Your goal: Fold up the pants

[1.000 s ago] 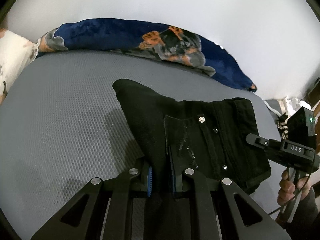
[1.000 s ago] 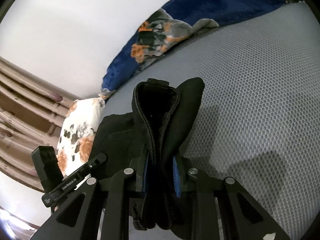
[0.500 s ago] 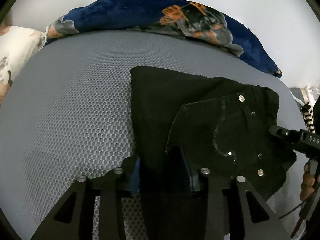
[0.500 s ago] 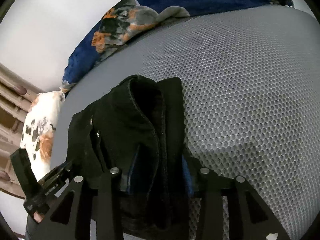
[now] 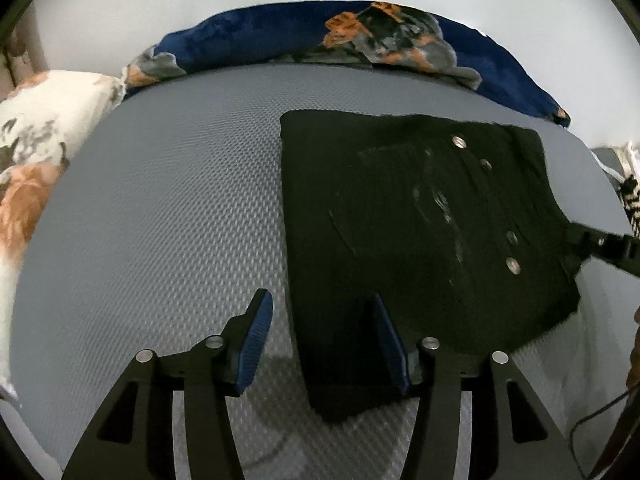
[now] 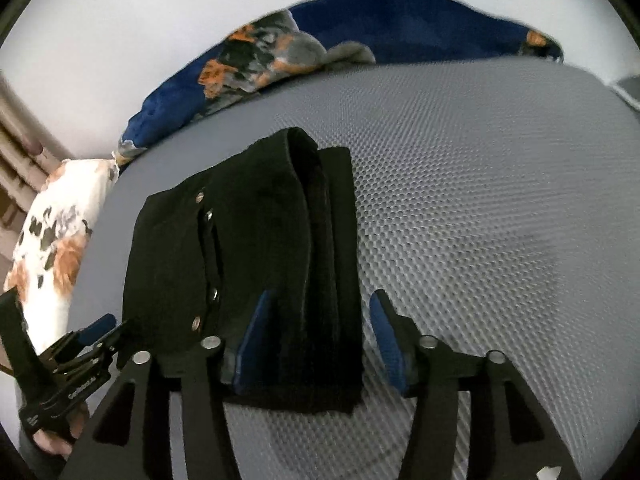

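Note:
The black pants [image 5: 420,232] lie folded flat on the grey mesh mattress [image 5: 160,220], metal fly buttons facing up. My left gripper [image 5: 320,340] is open, its blue pads spread around the near left edge of the folded pants. In the right wrist view the pants [image 6: 256,264] lie as a folded stack, and my right gripper [image 6: 316,344] is open with its jaws either side of the right edge of the stack. The right gripper's tip shows at the pants' right edge in the left wrist view [image 5: 592,240]. The left gripper shows at lower left in the right wrist view [image 6: 92,344].
A blue blanket with orange and grey print [image 5: 400,44] lies along the far edge of the mattress by the white wall. A white floral pillow [image 5: 36,152] sits at the left. A striped cloth [image 5: 632,200] lies at the right edge.
Both grippers lowered the pants onto the mattress and opened, letting go of the fabric. The pants went from hanging bunched in the jaws to lying flat.

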A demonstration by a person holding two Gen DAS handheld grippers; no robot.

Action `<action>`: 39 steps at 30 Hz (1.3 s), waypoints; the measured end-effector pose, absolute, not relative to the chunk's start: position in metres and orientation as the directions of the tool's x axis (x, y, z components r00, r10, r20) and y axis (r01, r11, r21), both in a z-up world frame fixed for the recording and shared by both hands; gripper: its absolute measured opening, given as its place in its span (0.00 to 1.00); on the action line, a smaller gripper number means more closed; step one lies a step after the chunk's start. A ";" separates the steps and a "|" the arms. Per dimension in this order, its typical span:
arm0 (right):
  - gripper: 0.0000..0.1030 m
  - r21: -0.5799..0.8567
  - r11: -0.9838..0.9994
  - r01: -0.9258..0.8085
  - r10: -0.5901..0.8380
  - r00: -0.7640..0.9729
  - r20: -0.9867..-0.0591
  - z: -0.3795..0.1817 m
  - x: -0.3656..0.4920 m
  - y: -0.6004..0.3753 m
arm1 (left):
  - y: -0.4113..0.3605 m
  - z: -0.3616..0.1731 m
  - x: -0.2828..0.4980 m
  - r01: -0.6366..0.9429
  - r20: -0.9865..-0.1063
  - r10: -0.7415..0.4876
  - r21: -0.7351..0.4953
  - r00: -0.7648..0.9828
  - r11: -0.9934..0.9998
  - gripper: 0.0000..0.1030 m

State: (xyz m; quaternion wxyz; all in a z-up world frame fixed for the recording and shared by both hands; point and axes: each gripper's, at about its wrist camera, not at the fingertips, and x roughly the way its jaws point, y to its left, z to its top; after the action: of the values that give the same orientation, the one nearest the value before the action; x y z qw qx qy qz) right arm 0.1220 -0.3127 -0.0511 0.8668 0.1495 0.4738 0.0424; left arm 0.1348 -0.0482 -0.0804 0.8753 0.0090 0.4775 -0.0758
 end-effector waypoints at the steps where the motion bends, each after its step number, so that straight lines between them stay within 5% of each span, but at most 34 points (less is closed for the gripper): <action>1: 0.56 0.284 0.957 0.063 0.203 0.555 -0.807 -0.048 0.116 -0.311 | -0.050 -0.078 0.125 0.137 -0.833 -0.113 -0.045 0.542 0.990 0.52; 16: 0.73 0.159 0.987 -0.016 0.135 0.624 -0.770 -0.029 0.031 -0.256 | -0.051 -0.053 0.045 0.005 -0.802 -0.016 -0.016 0.597 1.000 0.55; 39: 0.75 0.053 0.998 -0.041 0.067 0.680 -0.730 -0.022 0.008 -0.227 | -0.055 -0.057 0.019 0.004 -0.801 -0.010 -0.009 0.599 1.000 0.55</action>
State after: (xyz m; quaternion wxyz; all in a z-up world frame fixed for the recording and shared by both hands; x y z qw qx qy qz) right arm 0.0083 -0.2268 -0.0223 0.9164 0.0160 0.3988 0.0294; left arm 0.0193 -0.0551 -0.0571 0.8941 -0.0033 0.4479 -0.0038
